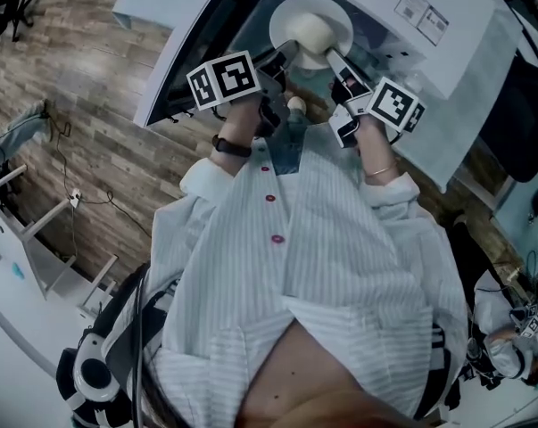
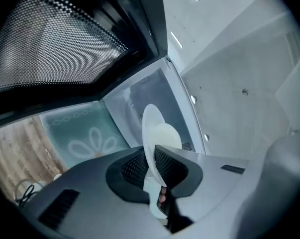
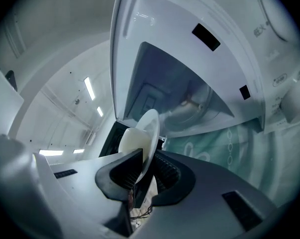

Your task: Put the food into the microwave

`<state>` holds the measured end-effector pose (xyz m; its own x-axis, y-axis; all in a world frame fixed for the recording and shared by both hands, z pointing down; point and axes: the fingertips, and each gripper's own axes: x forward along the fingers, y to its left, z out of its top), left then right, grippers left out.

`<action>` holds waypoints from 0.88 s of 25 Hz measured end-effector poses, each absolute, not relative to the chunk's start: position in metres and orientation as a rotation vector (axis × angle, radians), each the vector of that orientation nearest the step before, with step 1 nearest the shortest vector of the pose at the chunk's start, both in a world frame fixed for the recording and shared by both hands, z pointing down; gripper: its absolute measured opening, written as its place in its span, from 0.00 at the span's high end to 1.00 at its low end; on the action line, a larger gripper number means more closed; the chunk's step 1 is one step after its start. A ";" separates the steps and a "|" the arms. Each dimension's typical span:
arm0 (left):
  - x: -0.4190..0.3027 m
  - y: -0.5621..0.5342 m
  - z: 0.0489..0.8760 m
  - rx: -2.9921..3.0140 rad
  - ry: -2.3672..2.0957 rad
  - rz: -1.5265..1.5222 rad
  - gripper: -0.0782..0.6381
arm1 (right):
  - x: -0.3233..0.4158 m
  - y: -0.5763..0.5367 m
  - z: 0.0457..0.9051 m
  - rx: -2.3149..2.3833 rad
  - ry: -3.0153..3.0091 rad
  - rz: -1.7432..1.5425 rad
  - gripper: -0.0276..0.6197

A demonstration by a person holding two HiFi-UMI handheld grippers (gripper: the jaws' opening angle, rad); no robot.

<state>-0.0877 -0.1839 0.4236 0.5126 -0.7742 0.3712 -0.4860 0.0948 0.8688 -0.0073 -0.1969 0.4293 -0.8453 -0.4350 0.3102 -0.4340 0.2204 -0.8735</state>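
A white plate (image 1: 295,12) carries a pale round bun (image 1: 317,32) and hangs at the mouth of the white microwave (image 1: 429,34), whose door (image 1: 184,56) stands swung open to the left. My left gripper (image 1: 285,56) is shut on the plate's left rim, my right gripper (image 1: 336,61) on its right rim. In the left gripper view the plate (image 2: 150,121) stands edge-on between the left gripper's (image 2: 152,157) pads, with the bun (image 2: 168,136) to its right. The right gripper view has the plate (image 3: 150,126) pinched in the right gripper (image 3: 146,159), bun (image 3: 131,141) to the left, the cavity (image 3: 179,91) ahead.
The microwave stands on a teal patterned cloth (image 2: 85,136) (image 3: 239,148). The door's mesh window (image 2: 50,44) is close on the left. Its control panel (image 3: 286,101) lies to the right. Wooden floor (image 1: 90,132) and a white table (image 1: 10,266) are at the left. Another person (image 1: 509,328) sits at the lower right.
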 end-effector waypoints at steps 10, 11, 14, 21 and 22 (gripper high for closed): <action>-0.080 -0.209 0.426 1.595 -1.008 -0.228 0.84 | 0.001 -0.210 0.428 -1.035 2.384 -1.700 0.86; -0.079 -0.212 0.427 1.598 -0.991 -0.219 0.84 | 0.002 -0.212 0.428 -1.058 2.373 -1.693 0.86; -0.071 -0.218 0.430 1.613 -0.934 -0.178 0.84 | 0.010 -0.213 0.430 -1.127 2.309 -1.688 0.86; -0.058 -0.227 0.432 1.641 -0.861 -0.132 0.84 | 0.023 -0.216 0.432 -1.231 2.227 -1.657 0.86; -0.056 -0.228 0.432 1.644 -0.857 -0.129 0.84 | 0.024 -0.217 0.432 -1.238 2.222 -1.653 0.86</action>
